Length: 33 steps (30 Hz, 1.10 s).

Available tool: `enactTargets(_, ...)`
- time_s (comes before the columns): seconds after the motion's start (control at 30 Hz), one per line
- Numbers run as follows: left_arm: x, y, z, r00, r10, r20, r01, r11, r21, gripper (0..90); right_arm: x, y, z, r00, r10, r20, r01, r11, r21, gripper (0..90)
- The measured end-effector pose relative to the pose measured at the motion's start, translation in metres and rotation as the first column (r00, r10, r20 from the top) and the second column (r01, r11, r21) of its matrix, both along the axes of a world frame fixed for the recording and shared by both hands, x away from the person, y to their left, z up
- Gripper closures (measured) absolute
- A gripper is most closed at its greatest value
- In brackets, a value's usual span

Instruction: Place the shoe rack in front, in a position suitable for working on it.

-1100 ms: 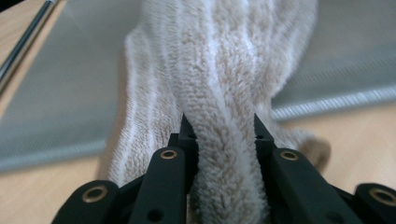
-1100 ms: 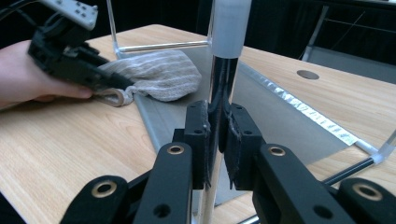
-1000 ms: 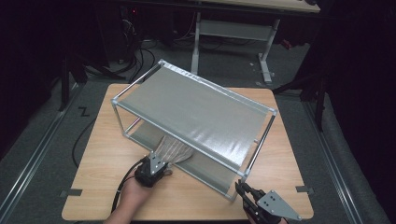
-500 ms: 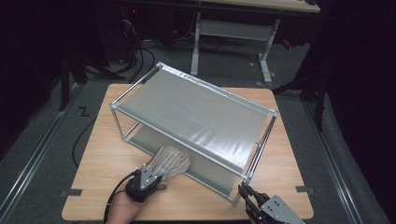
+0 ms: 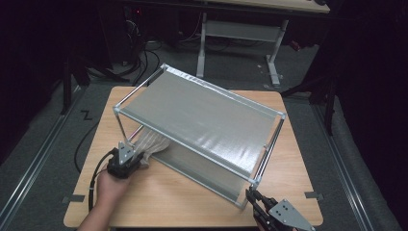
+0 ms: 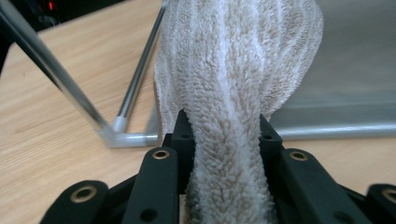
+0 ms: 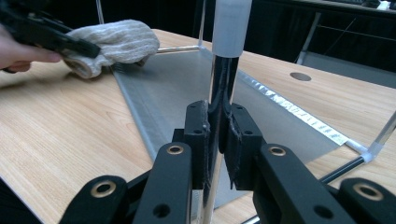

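Shifting leftward along the lower shelf [image 5: 202, 166], towel [image 5: 150, 143], seemingly.

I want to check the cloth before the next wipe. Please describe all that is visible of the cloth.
The cloth is beige terry with paler stripes, fluffy and bunched. Its narrow end sits between the jaws of the left gripper; the wider end fans out onto the lower shelf of the metal rack, beside a corner post.
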State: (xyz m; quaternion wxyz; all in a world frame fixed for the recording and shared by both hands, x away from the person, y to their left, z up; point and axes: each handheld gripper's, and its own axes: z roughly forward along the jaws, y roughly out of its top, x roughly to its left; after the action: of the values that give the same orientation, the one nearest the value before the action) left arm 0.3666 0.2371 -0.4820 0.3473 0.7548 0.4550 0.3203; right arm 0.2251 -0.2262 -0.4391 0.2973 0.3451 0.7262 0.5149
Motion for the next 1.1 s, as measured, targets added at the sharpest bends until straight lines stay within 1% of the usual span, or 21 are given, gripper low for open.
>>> enactTargets(0.1, 0.025, 0.008, -0.002, 0.9988, 0.048, -0.012, -0.048, 0.9988, -0.011, 69.2, 0.002, 0.002, 0.0, 1.0, -0.007, -0.003, 0.007, 1.0, 0.007, 80.2)
enactTargets(0.2, 0.033, 0.01, -0.003, 0.9968, 0.08, -0.002, -0.08, 0.9967, -0.012, 68.4, 0.002, 0.003, 0.0, 1.0, -0.003, -0.003, 0.003, 1.0, 0.004, 80.2)
enactTargets(0.23, 0.037, 0.01, -0.004, 0.9956, 0.093, -0.012, -0.093, 0.9955, -0.018, 67.7, 0.002, 0.003, 0.0, 1.0, -0.002, -0.003, 0.002, 1.0, 0.005, 80.2)
enactTargets(0.3, 0.045, 0.01, -0.008, 0.9947, 0.086, -0.057, -0.085, 0.9963, 0.01, 66.7, 0.002, 0.004, 0.0, 1.0, -0.002, -0.002, 0.003, 1.0, 0.004, 80.2)
enactTargets(0.4, 0.048, 0.01, -0.009, 0.995, 0.066, -0.075, -0.065, 0.9978, 0.004, 61.3, 0.002, 0.005, 0.0, 1.0, -0.004, -0.004, 0.004, 1.0, 0.006, 80.2)
enactTargets(0.43, 0.048, 0.009, -0.01, 0.9947, 0.063, -0.08, -0.063, 0.998, 0.003, 49.5, 0.002, 0.006, 0.0, 1.0, -0.002, -0.007, 0.002, 1.0, 0.006, 80.2)
enactTargets(0.47, 0.048, 0.009, -0.01, 0.9947, 0.063, -0.08, -0.063, 0.998, 0.003, 43.8, 0.002, 0.006, 0.0, 1.0, -0.002, -0.007, 0.002, 1.0, 0.006, 80.2)
enactTargets(0.5, 0.047, 0.009, -0.01, 0.9951, 0.065, -0.074, -0.066, 0.9978, -0.007, 43.8, 0.002, 0.006, 0.0, 1.0, -0.002, -0.007, 0.002, 1.0, 0.006, 80.2)
enactTargets(0.53, 0.043, 0.009, -0.01, 0.9968, 0.059, -0.054, -0.059, 0.9982, -0.005, 36.4, 0.002, 0.006, 0.0, 1.0, -0.002, -0.008, 0.002, 1.0, 0.006, 80.2)
enactTargets(0.6, 0.04, 0.009, -0.009, 0.9977, 0.055, -0.04, -0.056, 0.9983, -0.015, 33.2, 0.002, 0.006, 0.0, 1.0, -0.002, -0.008, 0.002, 1.0, 0.006, 80.2)
enactTargets(0.63, 0.035, 0.012, -0.006, 0.9987, 0.049, -0.015, -0.05, 0.9976, -0.047, 28.9, 0.002, 0.005, 0.0, 1.0, 0.001, -0.006, -0.001, 1.0, 0.007, 80.2)
enactTargets(0.67, 0.035, 0.012, -0.006, 0.9987, 0.049, -0.015, -0.05, 0.9976, -0.047, 27.8, 0.002, 0.005, 0.0, 1.0, 0.001, -0.006, -0.001, 1.0, 0.007, 80.2)
enactTargets(0.73, 0.031, 0.014, -0.003, 0.9989, 0.046, 0.002, -0.046, 0.9958, -0.079, 27.6, 0.002, 0.005, 0.0, 1.0, 0.004, -0.006, -0.004, 1.0, 0.009, 80.2)
enactTargets(0.8, 0.03, 0.015, -0.001, 0.9987, 0.049, 0.013, -0.048, 0.9951, -0.087, 29.2, 0.002, 0.006, 0.0, 1.0, 0.004, -0.008, -0.004, 1.0, 0.009, 80.2)
enactTargets(0.87, 0.032, 0.017, -0.001, 0.9975, 0.07, 0.013, -0.068, 0.9927, -0.099, 46.4, 0.002, 0.006, 0.0, 1.0, 0.004, -0.007, -0.004, 1.0, 0.006, 80.2)
enactTargets(0.9, 0.033, 0.018, -0.003, 0.9961, 0.088, 0.006, -0.087, 0.99, -0.111, 51.5, 0.002, 0.006, 0.0, 0.9999, 0.007, -0.008, -0.007, 1.0, 0.008, 80.2)
enactTargets(0.93, 0.035, 0.019, -0.004, 0.9955, 0.094, -0.009, -0.094, 0.9888, -0.116, 51.5, 0.002, 0.006, 0.0, 0.9999, 0.007, -0.008, -0.007, 1.0, 0.008, 80.2)
enactTargets(0.97, 0.038, 0.018, -0.007, 0.9939, 0.109, -0.015, -0.11, 0.9869, -0.117, 58.5, 0.002, 0.006, 0.0, 0.9999, 0.008, -0.006, -0.008, 1.0, 0.005, 80.2)
enactTargets(1.0, 0.039, 0.017, -0.009, 0.9921, 0.123, -0.025, -0.125, 0.9871, -0.1, 58.5, 0.002, 0.006, 0.0, 0.9999, 0.008, -0.006, -0.008, 1.0, 0.005, 80.2)
enactTargets(1.07, 0.044, 0.014, -0.018, 0.9907, 0.122, -0.062, -0.128, 0.9852, -0.114, 64.4, 0.003, 0.006, 0.0, 0.9999, 0.01, -0.001, -0.01, 1.0, 0.004, 80.2)
enactTargets(1.1, 0.045, 0.012, -0.02, 0.9912, 0.118, -0.059, -0.125, 0.9854, -0.116, 65.8, 0.003, 0.007, 0.0, 1.0, 0.009, -0.001, -0.009, 1.0, 0.007, 80.2)
